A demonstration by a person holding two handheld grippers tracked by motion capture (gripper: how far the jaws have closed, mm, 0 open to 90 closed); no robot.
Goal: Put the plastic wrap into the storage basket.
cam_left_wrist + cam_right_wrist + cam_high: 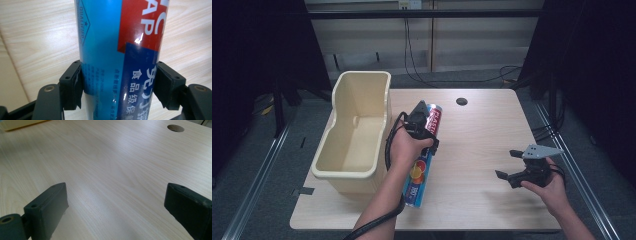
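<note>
**Cling-film box gripped in our left gripper, long axis running away from us**

Cling-film box sits crosswise between the jaws of our left gripper, a long, narrow blue carton with a red panel and white lettering. In the high view its long axis runs from near our edge of the table up and slightly to the right: the near end juts out behind and below the hand, towards us, and the far end, the one with the red panel, points past the gripper's nose towards the back of the table. Whether the near end touches the wood we cannot tell.

In the left gripper view the box rises straight up between the two black jaws, which are partly closed and press their pads against its two long sides, so we have it clamped across its narrow width, with the pale wood of the table behind it.

Just to the left of this gripper stands a cream plastic bin, open at the top, near the box but apart from it.

Our right gripper is well off to the right, low over bare table. Its jaws stand wide apart with nothing between them, as the right gripper view confirms, where a round hole in the tabletop lies far ahead of it.
</note>
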